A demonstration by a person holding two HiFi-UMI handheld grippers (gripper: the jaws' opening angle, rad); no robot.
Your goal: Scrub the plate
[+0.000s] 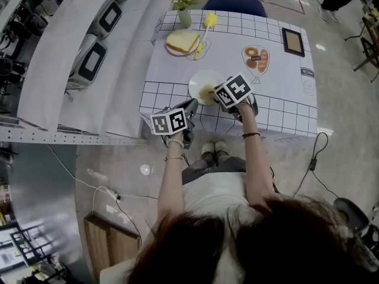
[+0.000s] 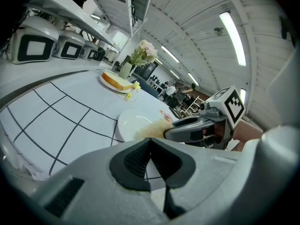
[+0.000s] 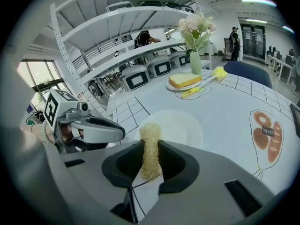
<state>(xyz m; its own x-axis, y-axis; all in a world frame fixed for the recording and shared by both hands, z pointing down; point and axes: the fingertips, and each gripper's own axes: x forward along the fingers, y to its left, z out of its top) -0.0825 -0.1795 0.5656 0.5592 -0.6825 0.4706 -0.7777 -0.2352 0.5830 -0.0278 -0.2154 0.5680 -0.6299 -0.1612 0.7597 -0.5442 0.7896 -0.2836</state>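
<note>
Over the worktop [image 1: 278,93], head view: a white plate [image 1: 198,80] lies near the front edge on the gridded cloth. The right claw [image 1: 214,94] reaches over the plate's near side with a tan scrubber [image 1: 205,91] at its tip. The left claw [image 1: 192,105] sits just beside the plate, at its front left and near the worktop's edge. Well behind them are a bread slice [image 1: 182,41] on its own dish, a vase [image 1: 185,18] of pink flowers and a yellow brush [image 1: 209,21].

Left gripper view: the left claw [image 2: 150,141] has its dark pads pressed together with nothing between them. Beyond it lies the plate [image 2: 131,124], with the scrubber [image 2: 152,131] over its near right part, and the right claw [image 2: 169,132] comes in from the right.

Right gripper view: the right claw [image 3: 150,150] is clamped on the scrubber [image 3: 150,139], which stands upright between the pads and sticks out past them. Whether the scrubber touches the plate [image 3: 185,125] behind it cannot be told. The left claw [image 3: 119,134] shows at the left, its tip near the plate's rim.
</note>
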